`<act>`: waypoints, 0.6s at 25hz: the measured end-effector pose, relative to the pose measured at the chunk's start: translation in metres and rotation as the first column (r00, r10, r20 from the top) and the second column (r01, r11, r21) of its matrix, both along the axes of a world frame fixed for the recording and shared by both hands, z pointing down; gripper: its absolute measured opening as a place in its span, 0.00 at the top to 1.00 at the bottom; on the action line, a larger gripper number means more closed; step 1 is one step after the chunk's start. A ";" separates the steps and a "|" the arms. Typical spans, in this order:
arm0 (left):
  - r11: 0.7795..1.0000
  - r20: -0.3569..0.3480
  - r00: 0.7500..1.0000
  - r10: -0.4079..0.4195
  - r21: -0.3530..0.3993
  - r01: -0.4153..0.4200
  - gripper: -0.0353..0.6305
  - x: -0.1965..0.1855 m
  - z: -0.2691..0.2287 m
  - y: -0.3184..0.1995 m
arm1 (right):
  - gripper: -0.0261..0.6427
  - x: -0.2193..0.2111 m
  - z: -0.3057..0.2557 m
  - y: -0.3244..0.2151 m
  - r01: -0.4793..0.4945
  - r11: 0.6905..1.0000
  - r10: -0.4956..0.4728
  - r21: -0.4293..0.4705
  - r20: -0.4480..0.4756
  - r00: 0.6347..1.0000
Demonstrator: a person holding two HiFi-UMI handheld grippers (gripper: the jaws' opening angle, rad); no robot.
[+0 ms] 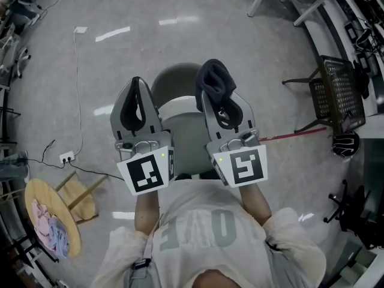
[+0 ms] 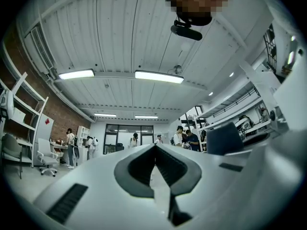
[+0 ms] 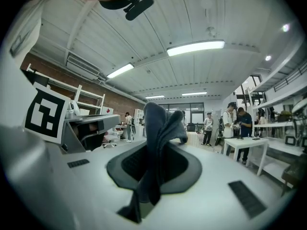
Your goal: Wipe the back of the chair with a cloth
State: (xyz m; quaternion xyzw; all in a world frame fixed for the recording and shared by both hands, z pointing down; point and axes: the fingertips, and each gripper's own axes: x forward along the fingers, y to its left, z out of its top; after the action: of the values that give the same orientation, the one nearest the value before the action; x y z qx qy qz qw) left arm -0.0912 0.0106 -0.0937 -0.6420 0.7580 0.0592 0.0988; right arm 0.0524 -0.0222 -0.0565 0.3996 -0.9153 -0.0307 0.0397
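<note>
Left gripper (image 1: 136, 84) held up, pressed together on nothing, right gripper (image 1: 210, 98) just beside it, pinching a dark cloth (image 1: 216, 78) bunched over its tips, grey chair (image 1: 180, 135) below between both, clear of the cloth, grey floor (image 1: 120, 17) beyond

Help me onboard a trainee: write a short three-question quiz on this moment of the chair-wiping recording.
1. True or false: the left gripper holds the cloth.
2. What lies on the round wooden stool at the lower left of the head view? A) crumpled cloths B) a spray bottle C) a pair of shoes
3. Fill in: the left gripper's jaws stand ___, with nothing between them.

Key: 1. False. The dark cloth is clamped in the right gripper and sticks up past its tips. 2. A. 3. together.
</note>
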 end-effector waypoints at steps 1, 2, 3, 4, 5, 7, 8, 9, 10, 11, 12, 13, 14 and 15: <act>1.000 0.004 1.000 -0.003 0.002 0.003 0.92 0.001 -0.001 -0.001 | 0.87 0.001 0.002 -0.002 0.001 1.000 -0.001 -0.013 -0.004 1.000; 1.000 0.006 1.000 -0.006 0.003 0.006 0.92 0.003 -0.001 -0.002 | 0.87 0.000 0.002 -0.005 0.010 1.000 -0.010 -0.011 0.009 1.000; 1.000 0.005 1.000 -0.009 0.002 0.009 0.92 0.005 0.000 -0.004 | 0.87 -0.003 -0.002 -0.007 0.028 1.000 -0.028 0.003 0.040 0.999; 1.000 0.000 1.000 -0.011 -0.006 0.011 0.92 0.006 0.004 -0.006 | 0.87 -0.008 -0.005 -0.008 0.049 0.999 -0.050 0.019 0.077 0.996; 1.000 -0.003 1.000 -0.015 -0.022 0.015 0.92 0.007 0.009 -0.008 | 0.87 -0.014 -0.004 -0.009 0.067 0.997 -0.070 0.029 0.106 0.992; 0.998 0.018 1.000 -0.026 -0.061 0.027 0.92 0.003 0.027 -0.010 | 0.87 -0.027 0.007 -0.013 0.091 0.996 -0.093 0.020 0.135 0.987; 0.997 0.032 0.999 -0.030 -0.076 0.032 0.92 -0.001 0.038 -0.011 | 0.87 -0.035 0.017 -0.016 0.103 0.995 -0.103 0.005 0.140 0.985; 0.995 0.040 0.999 -0.033 -0.088 0.036 0.92 -0.005 0.049 -0.013 | 0.87 -0.044 0.029 -0.019 0.119 0.993 -0.116 -0.013 0.143 0.983; 0.995 0.044 0.998 -0.035 -0.096 0.039 0.92 -0.010 0.062 -0.016 | 0.87 -0.052 0.042 -0.023 0.142 0.990 -0.136 -0.027 0.147 0.980; 0.994 0.048 0.998 -0.036 -0.100 0.041 0.92 -0.015 0.075 -0.020 | 0.87 -0.061 0.055 -0.028 0.172 0.985 -0.165 -0.034 0.160 0.973; 0.994 0.055 0.998 -0.038 -0.103 0.043 0.92 -0.020 0.090 -0.026 | 0.87 -0.070 0.070 -0.033 0.207 0.977 -0.196 -0.043 0.183 0.963; 0.993 0.064 0.997 -0.040 -0.106 0.047 0.92 -0.026 0.106 -0.031 | 0.87 -0.079 0.087 -0.038 0.241 0.968 -0.222 -0.068 0.208 0.953; 0.992 0.074 0.996 -0.044 -0.112 0.052 0.92 -0.033 0.123 -0.037 | 0.87 -0.087 0.107 -0.042 0.270 0.957 -0.241 -0.103 0.230 0.943; 0.991 0.082 0.995 -0.049 -0.121 0.058 0.92 -0.038 0.142 -0.041 | 0.87 -0.096 0.128 -0.047 0.292 0.947 -0.254 -0.134 0.246 0.935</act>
State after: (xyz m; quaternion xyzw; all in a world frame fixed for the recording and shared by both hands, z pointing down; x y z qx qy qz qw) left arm -0.1296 -0.0306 0.0486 -0.6281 0.7727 -0.0159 0.0900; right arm -0.0436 -0.0688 0.0710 0.2643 -0.9599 0.0870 -0.0355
